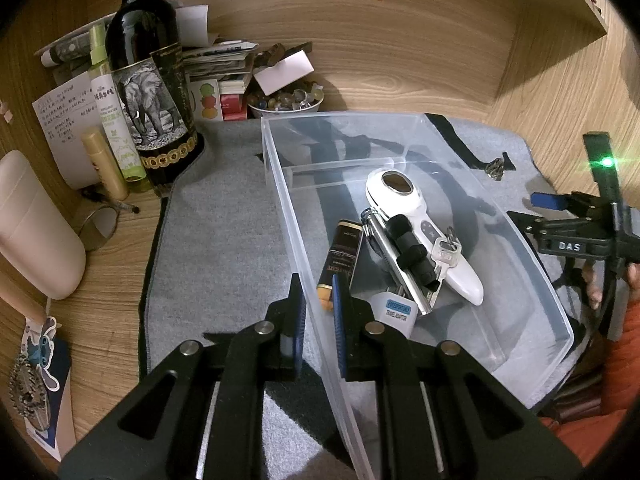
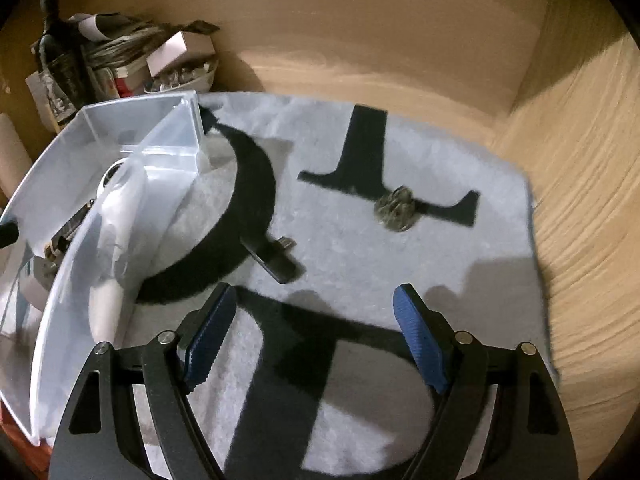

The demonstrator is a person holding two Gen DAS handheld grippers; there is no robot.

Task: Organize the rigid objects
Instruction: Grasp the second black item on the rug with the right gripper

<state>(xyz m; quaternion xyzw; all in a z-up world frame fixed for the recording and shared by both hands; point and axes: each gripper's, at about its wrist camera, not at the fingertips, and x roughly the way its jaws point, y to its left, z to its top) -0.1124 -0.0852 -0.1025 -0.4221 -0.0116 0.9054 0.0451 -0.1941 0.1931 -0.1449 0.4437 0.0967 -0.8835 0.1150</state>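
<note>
Clear plastic, the bin [image 1: 400, 128] already holds most of the things: a white handheld device [image 1: 424, 236], a black-capped metal piece [image 1: 412, 256], keys [image 1: 446, 254], a dark lighter-like box [image 1: 342, 258] and a travel adaptor [image 1: 396, 310]; so the sorting seems well advanced. The left tool [image 1: 319, 320] is nearly shut, pinching the bin's near wall; I judge it steadies the bin. On the grey mat [image 2: 360, 264], two things remain outside: a small dark flat item [image 2: 276, 260] at about 12 o'clock from the right tool [image 2: 316, 340], and a round metallic cluster [image 2: 396, 208] at about 1 o'clock; the right tool stands wide apart and holds nothing.
</note>
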